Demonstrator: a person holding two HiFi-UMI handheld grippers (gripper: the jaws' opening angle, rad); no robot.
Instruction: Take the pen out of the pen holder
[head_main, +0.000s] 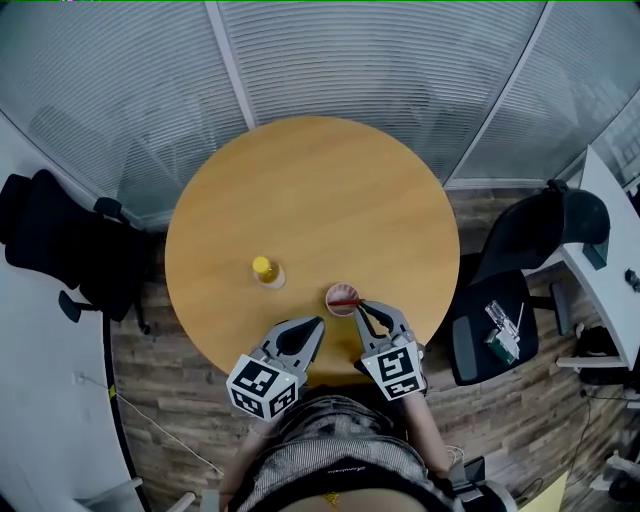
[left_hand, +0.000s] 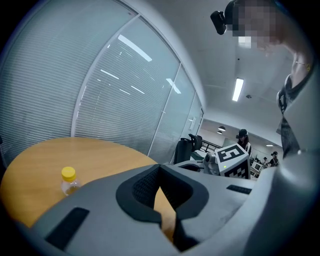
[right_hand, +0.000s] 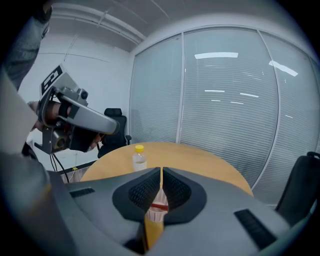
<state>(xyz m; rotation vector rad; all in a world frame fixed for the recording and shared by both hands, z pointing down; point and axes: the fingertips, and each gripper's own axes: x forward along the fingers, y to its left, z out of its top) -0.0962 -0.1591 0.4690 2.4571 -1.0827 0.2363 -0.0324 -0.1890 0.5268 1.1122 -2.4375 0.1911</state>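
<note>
Pen (head_main: 346, 298) sits in holder (head_main: 331, 304) near the bench (head_main: 300, 190) edge; left tongs (head_main: 317, 323) and right tongs (head_main: 362, 306) are closed, empty; open right first.

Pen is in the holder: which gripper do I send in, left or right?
Right. The right gripper sits beside the pen holder, and its view shows the red pen straight ahead below its jaws, which are together and must open first. The left gripper is farther off, holder outside its view.

A bottle (head_main: 265, 270) is set on the bench (head_main: 310, 180), left of a cup (head_main: 341, 308). A pen (head_main: 345, 299) is laid in the cup, by the front edge.
</note>
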